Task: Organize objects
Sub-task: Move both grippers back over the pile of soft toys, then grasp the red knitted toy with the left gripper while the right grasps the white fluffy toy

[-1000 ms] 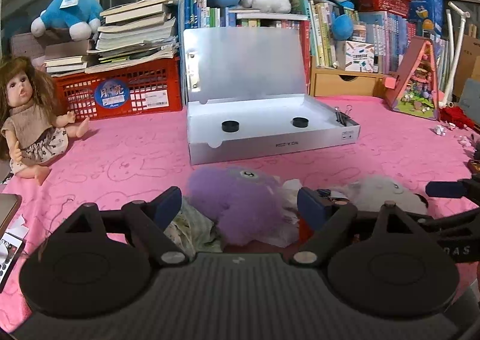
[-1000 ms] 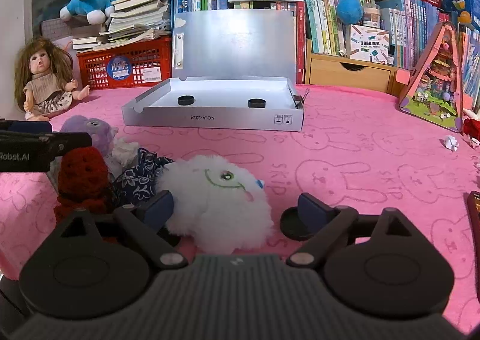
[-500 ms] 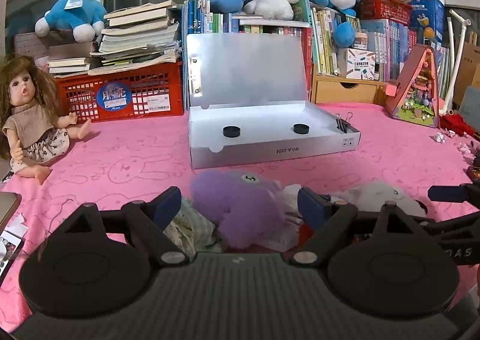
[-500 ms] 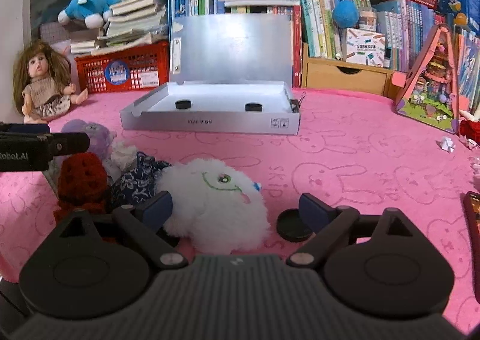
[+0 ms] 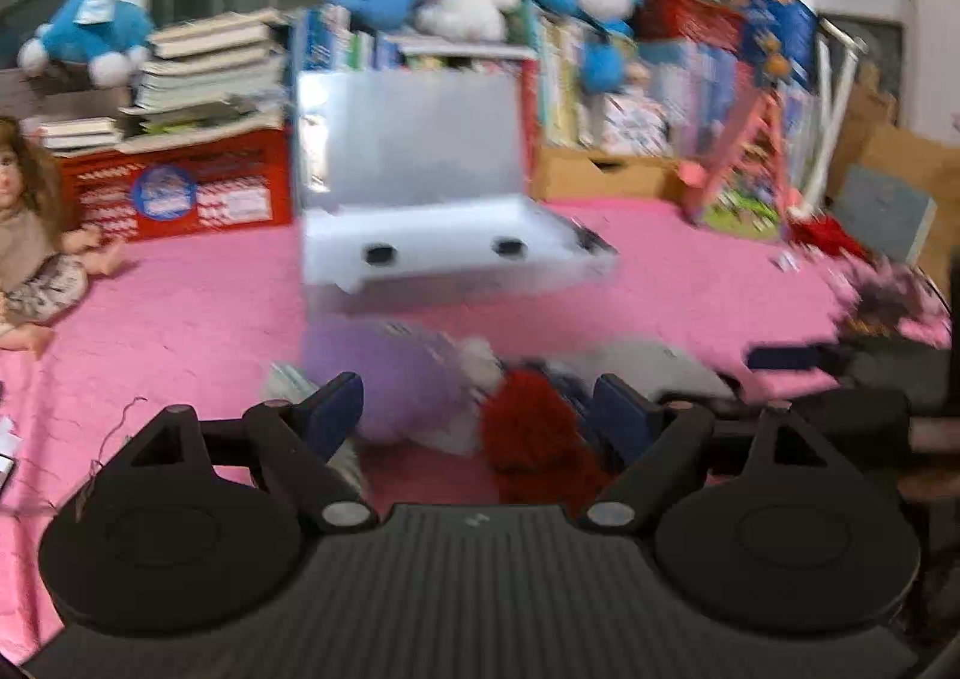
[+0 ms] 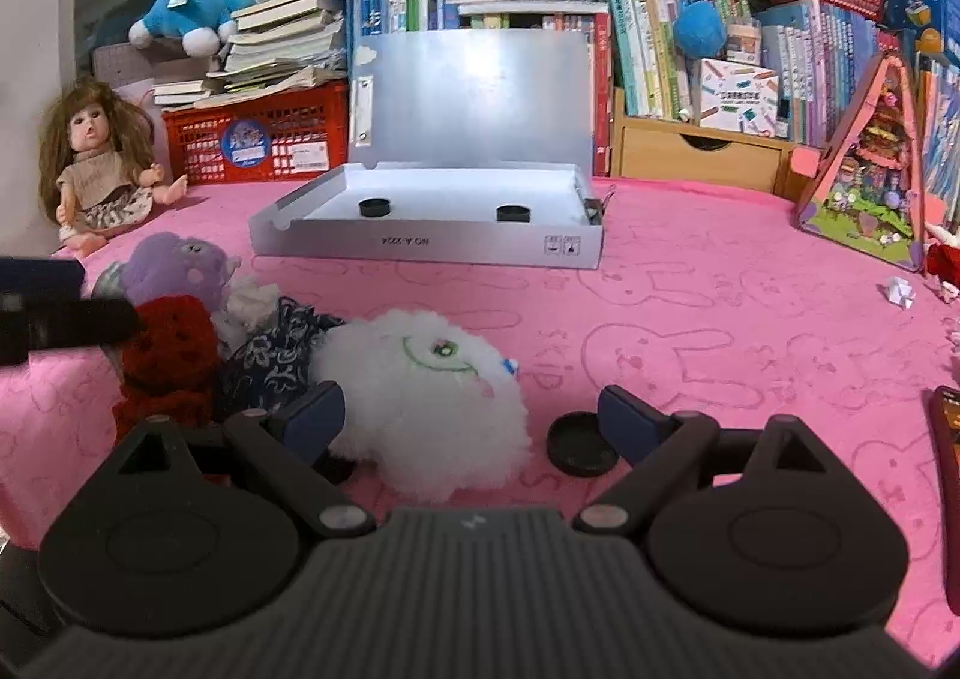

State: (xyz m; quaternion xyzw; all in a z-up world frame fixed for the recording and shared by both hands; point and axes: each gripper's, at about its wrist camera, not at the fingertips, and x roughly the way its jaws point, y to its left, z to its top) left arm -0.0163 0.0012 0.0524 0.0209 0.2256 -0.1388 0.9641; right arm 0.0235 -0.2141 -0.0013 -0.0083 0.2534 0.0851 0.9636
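White fluff of a round plush (image 6: 429,397) sits between the wide-apart, unclamped jaws of the right gripper (image 6: 471,418); the left gripper (image 5: 480,409) also gapes over purple (image 5: 399,379) and red (image 5: 534,439) plushes. Bare pink cloth (image 6: 690,319) stretches beyond to the open white box (image 6: 432,241).

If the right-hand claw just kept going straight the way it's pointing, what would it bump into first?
Most likely the white fluffy toy. It lies on the pink cloth just ahead of the open right gripper, nearer its left finger. The small black disc sits by the other finger. Depth is hard to judge.
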